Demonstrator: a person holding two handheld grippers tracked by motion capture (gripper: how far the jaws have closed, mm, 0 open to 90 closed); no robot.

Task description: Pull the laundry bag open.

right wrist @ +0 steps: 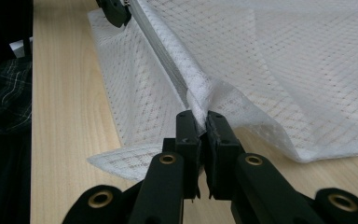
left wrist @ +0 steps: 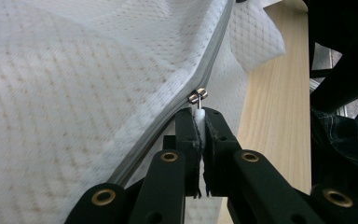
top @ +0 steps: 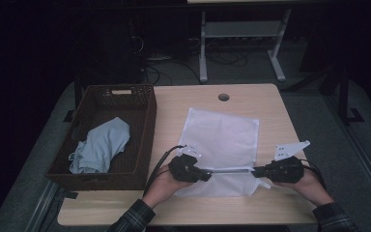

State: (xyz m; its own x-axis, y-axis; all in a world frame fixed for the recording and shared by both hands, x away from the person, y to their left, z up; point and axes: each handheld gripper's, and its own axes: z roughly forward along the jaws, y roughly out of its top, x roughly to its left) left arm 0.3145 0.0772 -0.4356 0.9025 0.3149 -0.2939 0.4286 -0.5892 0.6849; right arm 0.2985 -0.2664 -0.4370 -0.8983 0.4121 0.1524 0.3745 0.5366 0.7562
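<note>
Left gripper (left wrist: 199, 122) clamps zipper pull (left wrist: 198, 111); right gripper (right wrist: 202, 122) pinches bag (right wrist: 279, 70) end. Keep zipper (top: 229, 170) taut, pull straight along it.

A dim room: grey carpet floor (top: 314, 116), pale wooden table (top: 270, 104), white-legged desk (top: 241, 29) behind.

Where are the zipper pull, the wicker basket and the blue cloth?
zipper pull (left wrist: 198, 96), left gripper view, its metal slider.
wicker basket (top: 148, 126), high view, its right wall.
blue cloth (top: 102, 144), high view, its middle.
</note>
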